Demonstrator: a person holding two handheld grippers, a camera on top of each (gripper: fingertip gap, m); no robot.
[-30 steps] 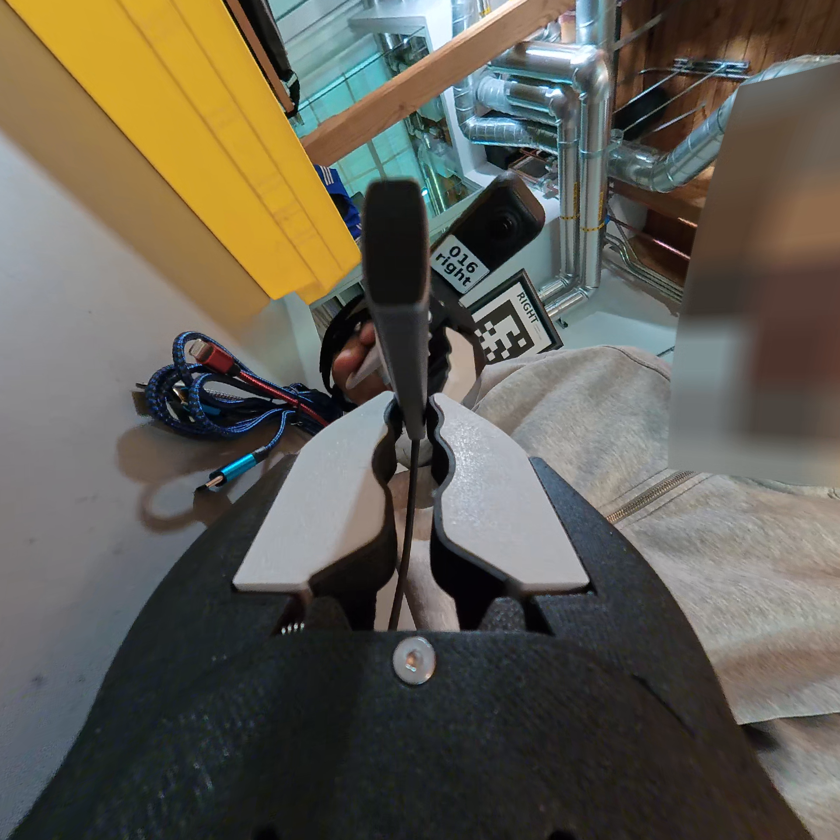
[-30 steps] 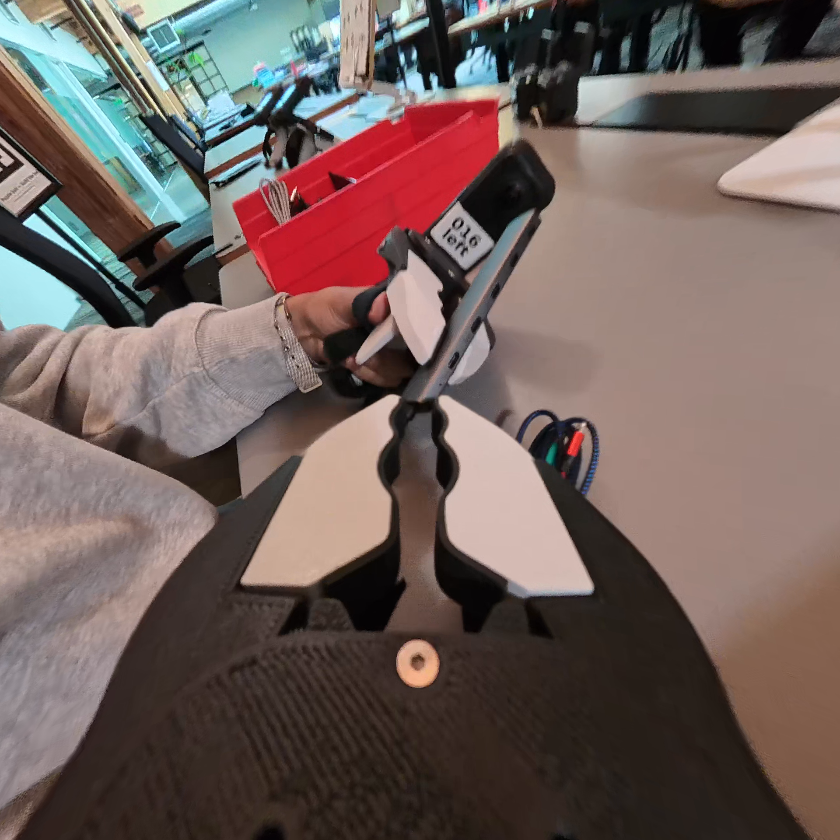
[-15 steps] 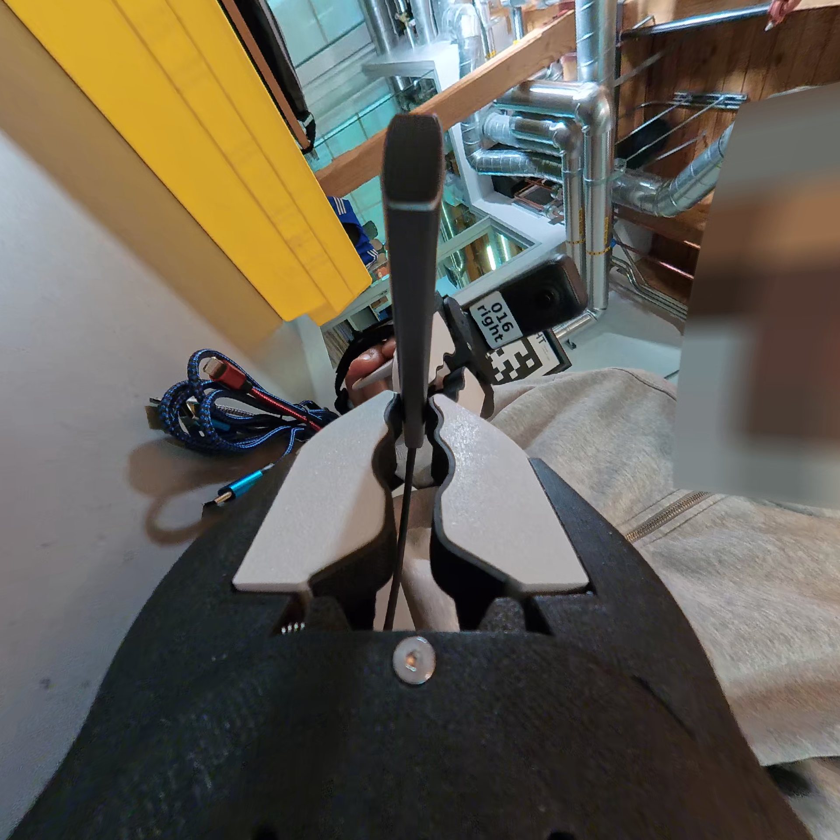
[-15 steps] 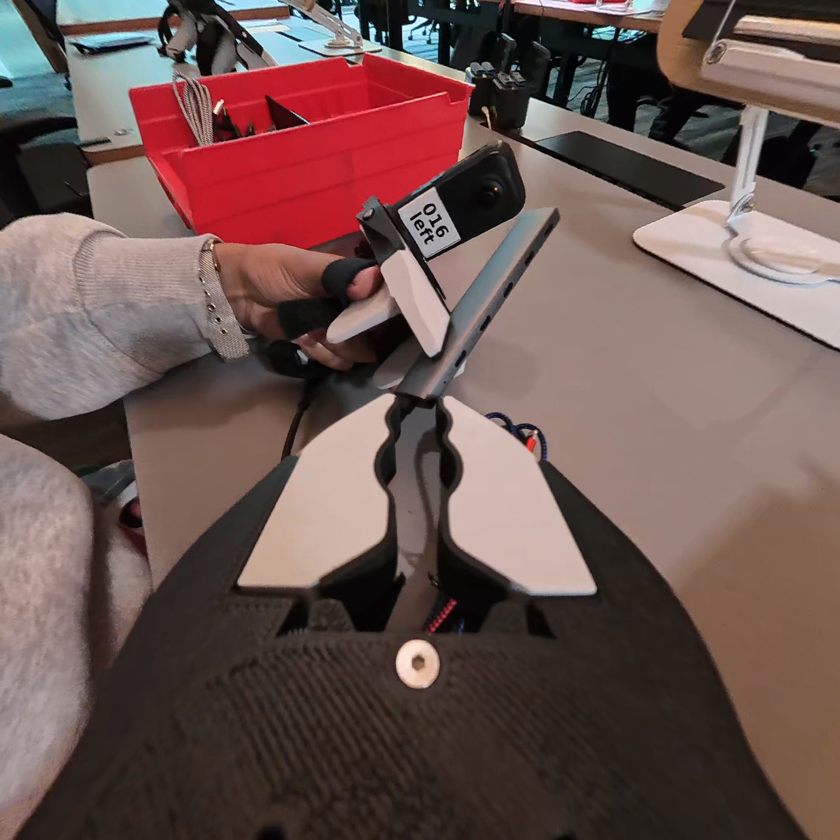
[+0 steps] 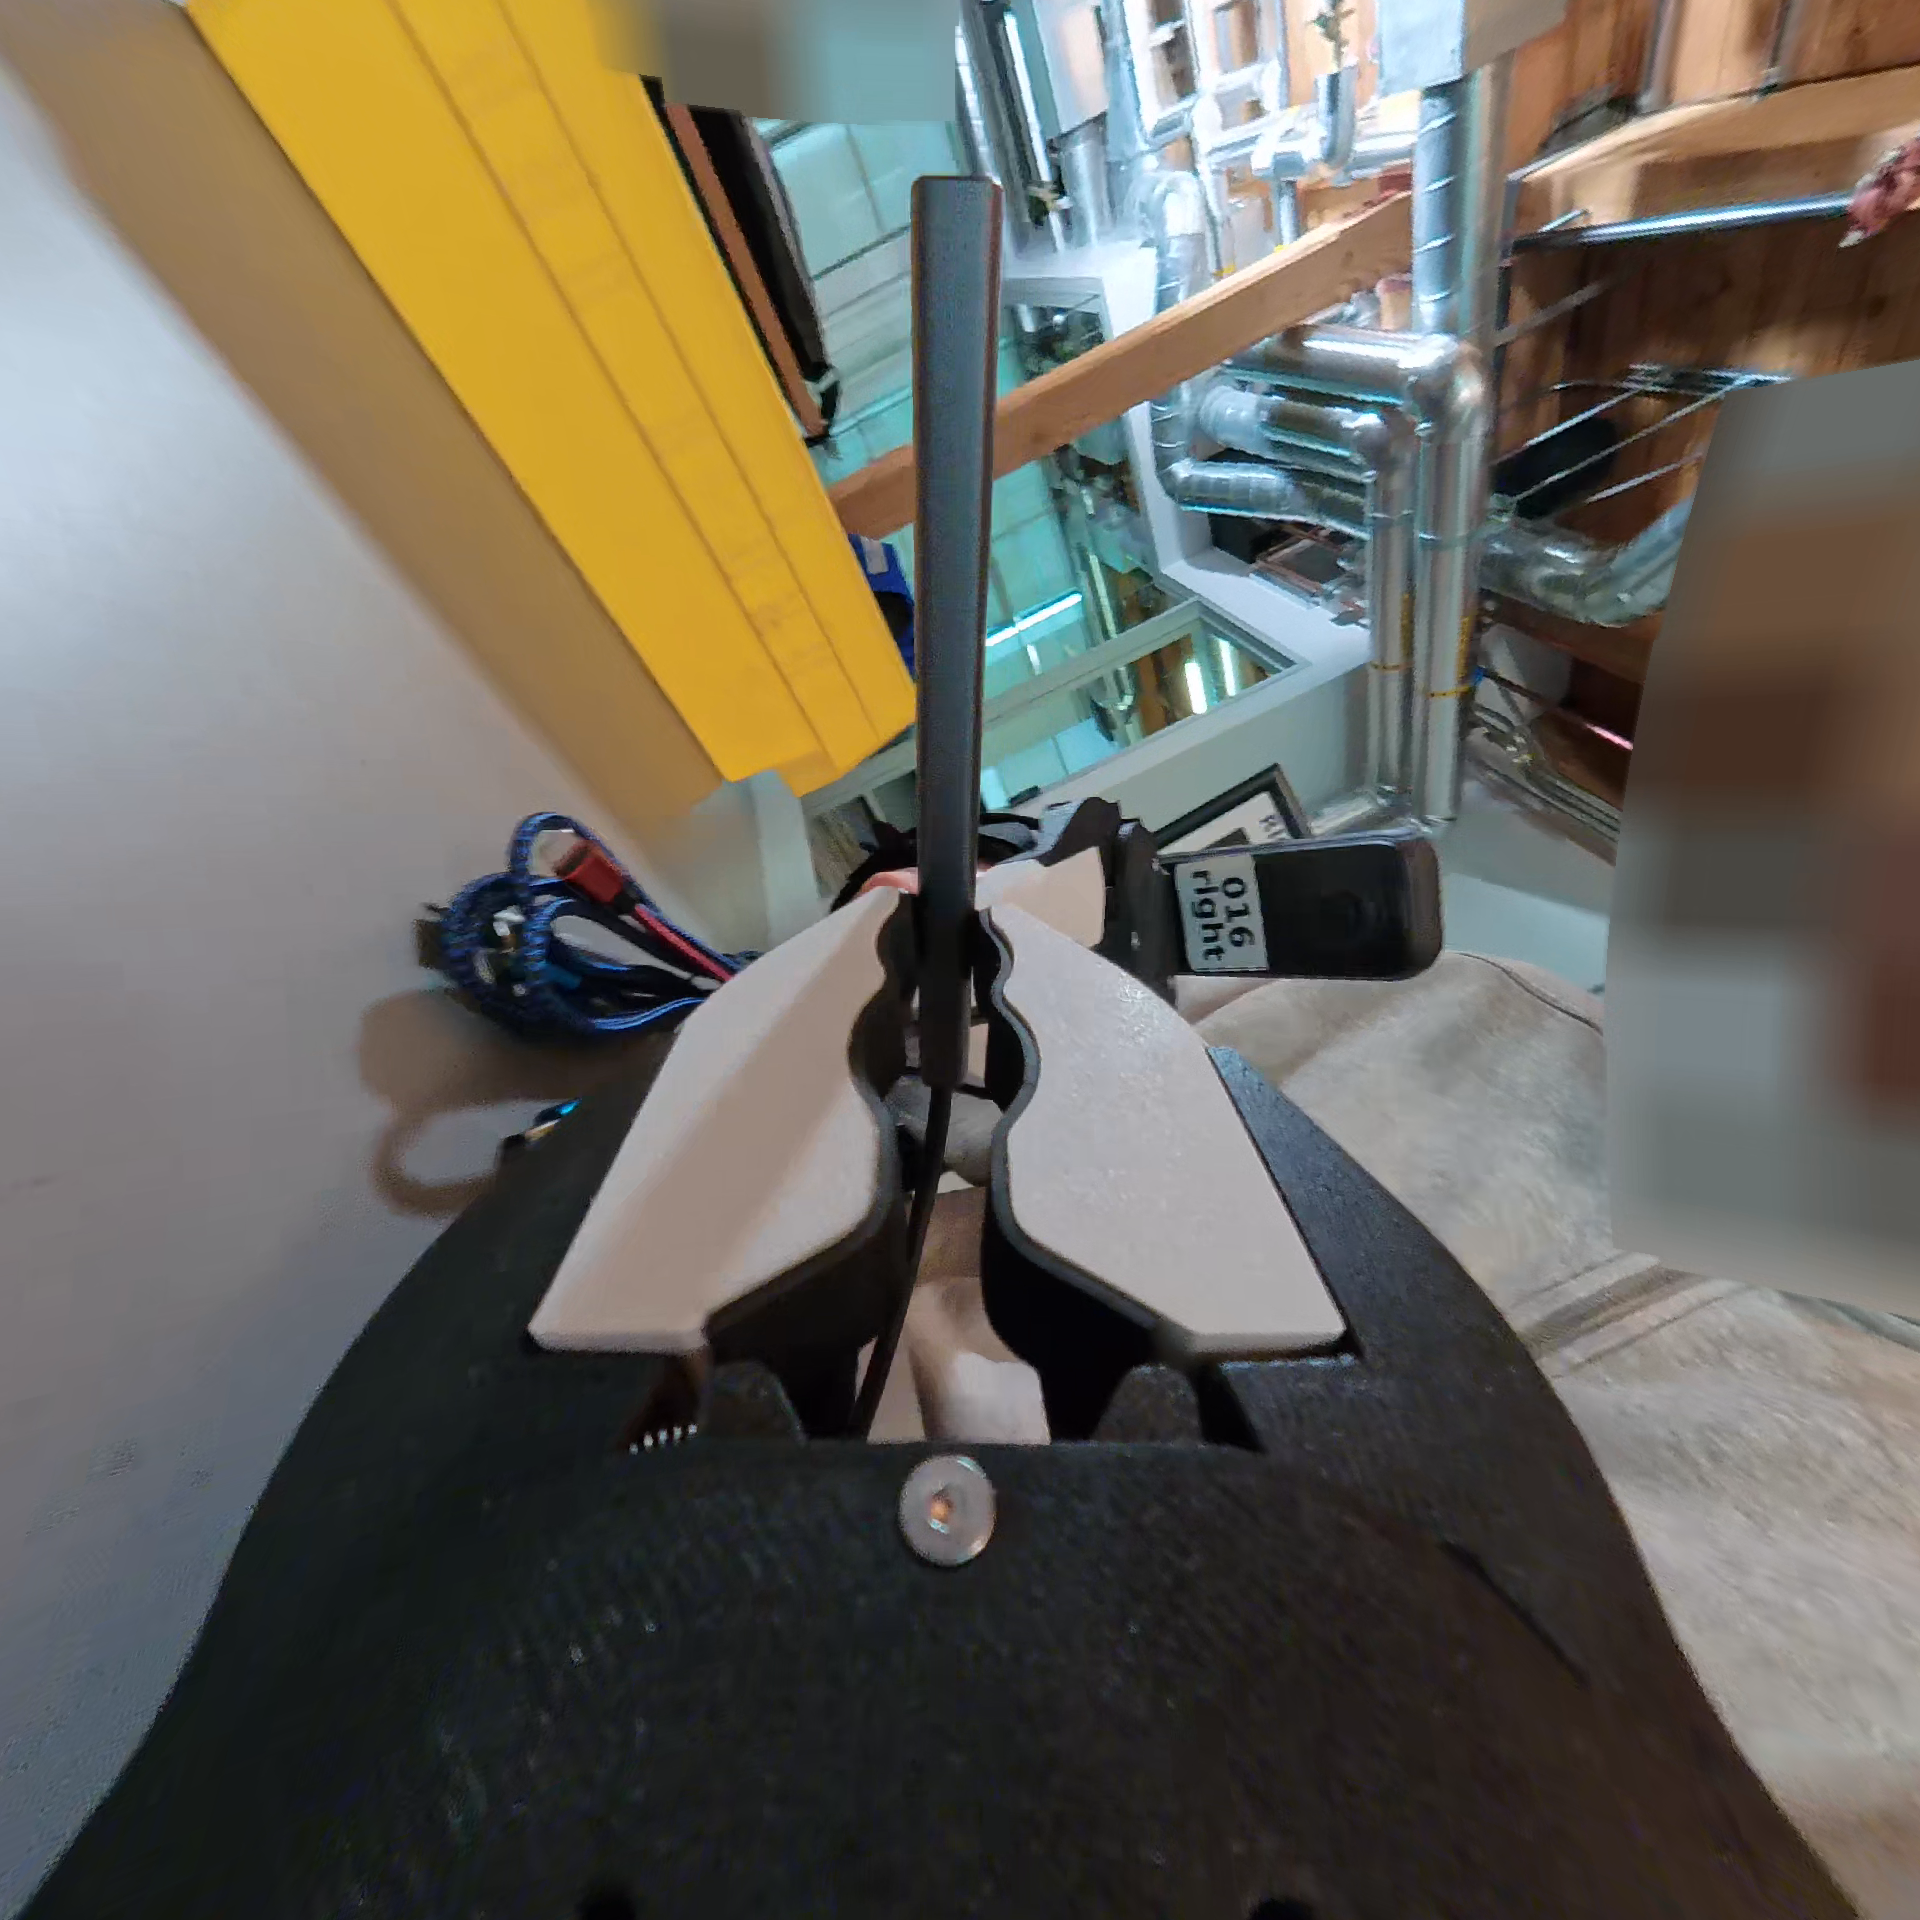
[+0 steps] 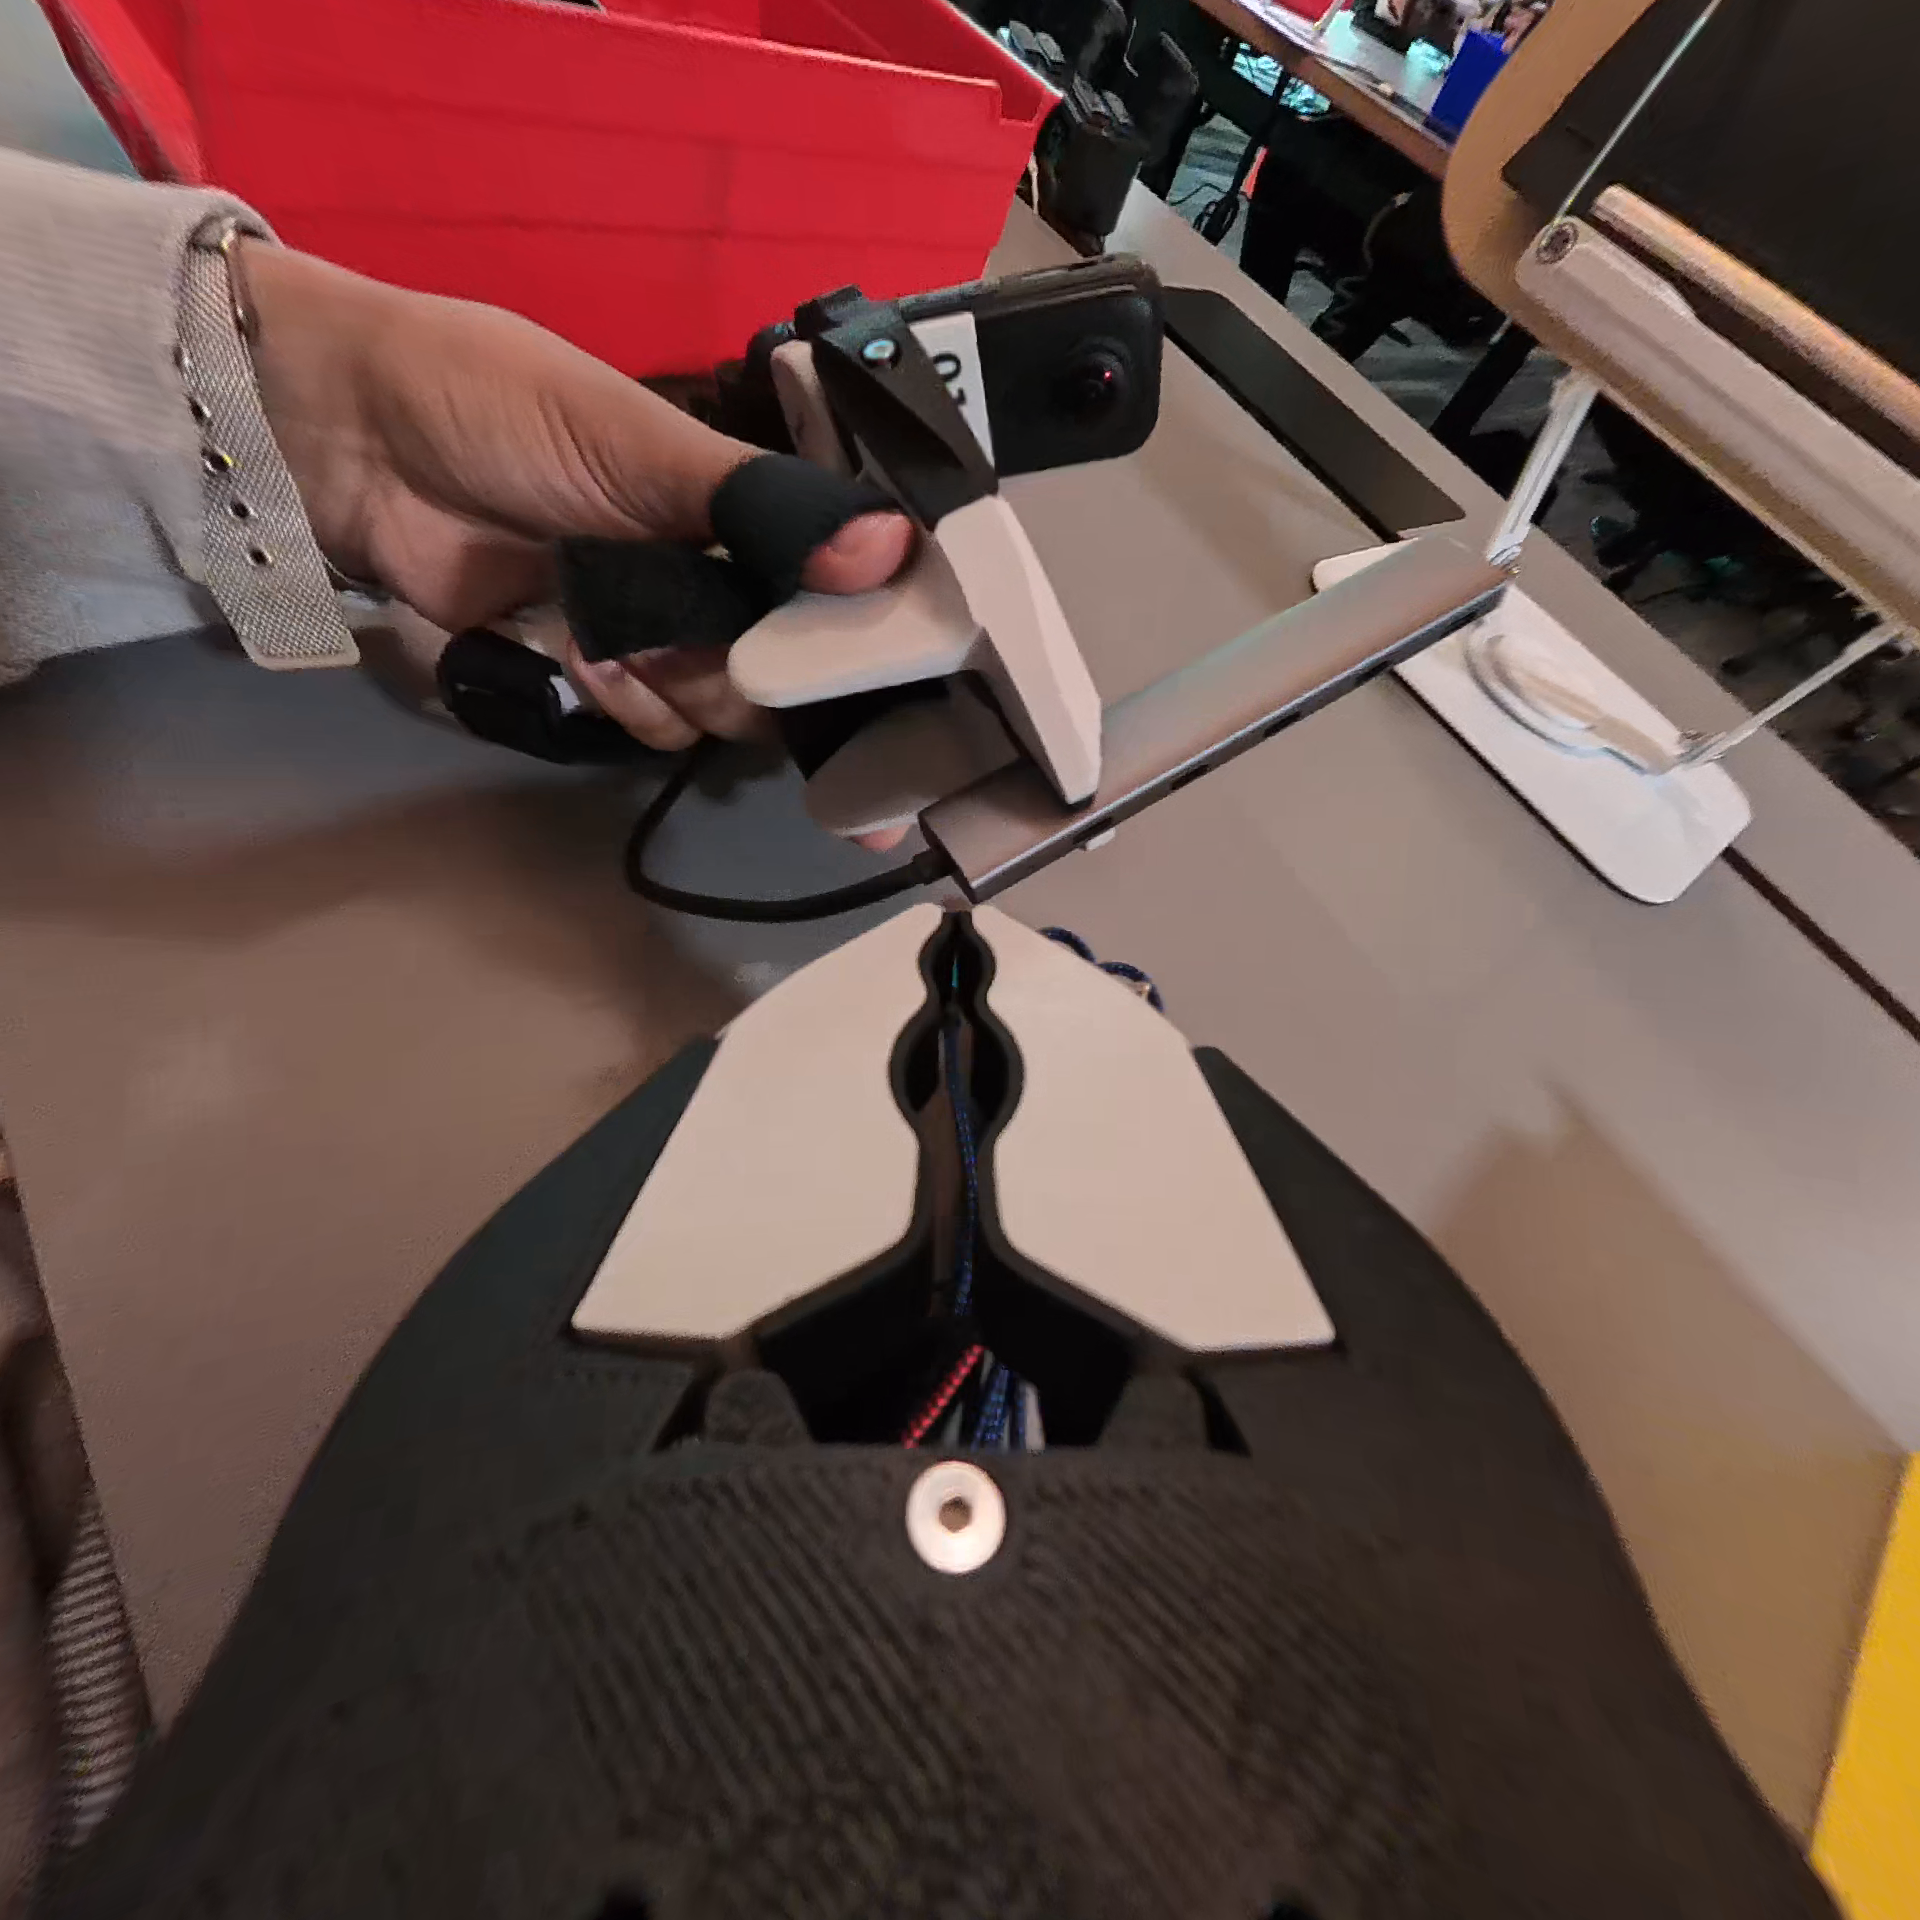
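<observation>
Grey and slab-shaped, a slim hub stands clamped between the fingertips of the left gripper, its thin black lead trailing back between the fingers. From the right wrist view the same hub juts out level to the right of the left gripper, held above the grey table, with the person's left hand on the handles and a grey sleeve at the left edge. The right gripper is clenched on a blue braided cable that runs down the slot between its fingers; its tips sit just beside the hub's near end, and whether they touch cannot be told. A bundle of blue and red braided cables lies on the table, left of the left gripper. Behind the hand stands a red bin; a yellow bin rises at far left in the left wrist view. At far right a white stand base rests on the table, well apart from both grippers.
</observation>
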